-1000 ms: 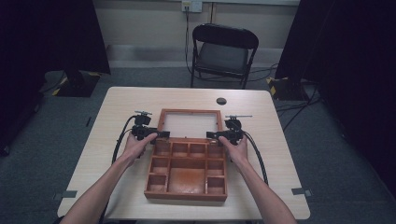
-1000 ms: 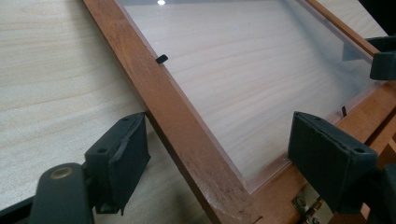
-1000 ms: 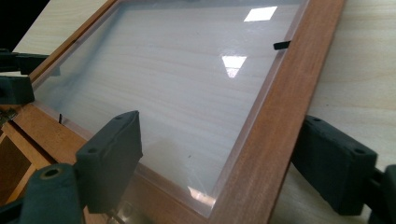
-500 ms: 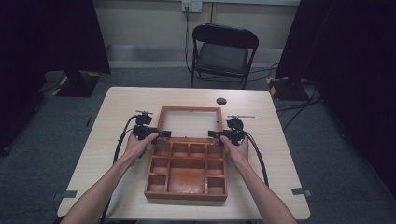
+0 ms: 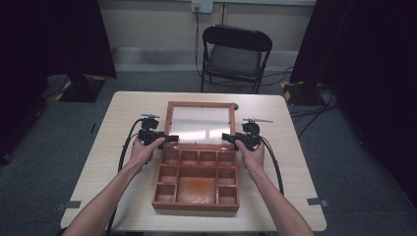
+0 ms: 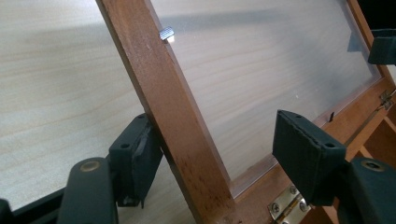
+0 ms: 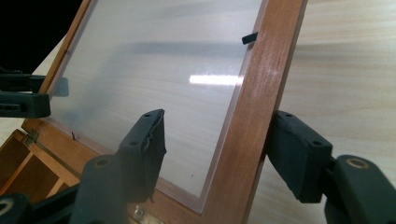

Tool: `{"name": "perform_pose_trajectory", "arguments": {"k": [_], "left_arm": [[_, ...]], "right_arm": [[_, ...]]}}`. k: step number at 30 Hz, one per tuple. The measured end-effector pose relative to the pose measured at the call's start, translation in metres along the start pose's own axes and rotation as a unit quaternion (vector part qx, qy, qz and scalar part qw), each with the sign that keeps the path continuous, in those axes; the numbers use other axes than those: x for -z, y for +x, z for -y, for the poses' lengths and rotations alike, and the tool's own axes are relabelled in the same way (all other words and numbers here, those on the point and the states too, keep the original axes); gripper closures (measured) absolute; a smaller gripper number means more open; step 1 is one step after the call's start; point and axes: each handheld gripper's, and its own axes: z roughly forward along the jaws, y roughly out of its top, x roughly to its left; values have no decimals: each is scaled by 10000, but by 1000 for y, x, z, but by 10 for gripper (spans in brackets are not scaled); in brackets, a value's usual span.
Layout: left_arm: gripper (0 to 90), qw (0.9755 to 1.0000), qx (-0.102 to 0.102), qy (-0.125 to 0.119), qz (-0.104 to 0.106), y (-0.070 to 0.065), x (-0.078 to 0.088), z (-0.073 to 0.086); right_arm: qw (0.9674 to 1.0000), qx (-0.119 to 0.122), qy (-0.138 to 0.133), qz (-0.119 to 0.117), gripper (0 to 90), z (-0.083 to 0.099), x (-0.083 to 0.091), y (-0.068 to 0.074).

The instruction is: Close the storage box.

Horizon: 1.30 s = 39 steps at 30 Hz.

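High view looks forward and down from above the person's side, taking in the whole table. Left gripper view sits low and close, staring along its jaws at the box lid frame between them. Right gripper view, equally close, faces the opposite frame rail; both share the lid's clear pane

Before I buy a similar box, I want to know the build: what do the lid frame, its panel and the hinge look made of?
Lid frame: reddish-brown stained wood, smooth, with faint grain and dark specks. Panel: clear and glossy, glass or acrylic, I cannot tell which; the table grain shows through and a light glares off it. Hinge: shiny yellow metal, probably brass, with screw heads.
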Motion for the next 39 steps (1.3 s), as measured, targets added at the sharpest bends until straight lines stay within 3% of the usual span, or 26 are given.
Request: {"name": "perform_pose_trajectory", "arguments": {"k": [9,13,18,27,32,39], "left_arm": [[388,9998,-61,-182,18,-2,10,-3],[434,9995,-89,-290,37,-2,15,-4],[484,9988,-154,-458,86,-5,23,-7],[508,9979,-361,-531,91,-11,34,-8],[540,9973,-456,-569,114,-15,42,-7],[579,9967,-510,-630,56,-19,47,-5]], "right_arm": [[9999,27,-165,-35,440,-3,9,3],[9996,158,-229,34,500,-5,14,5],[9993,151,-328,-76,549,-6,24,6],[9989,222,-383,-127,555,-8,35,13],[9984,415,-391,-38,560,-8,40,19],[9984,334,-440,-119,572,-8,45,21]]}}
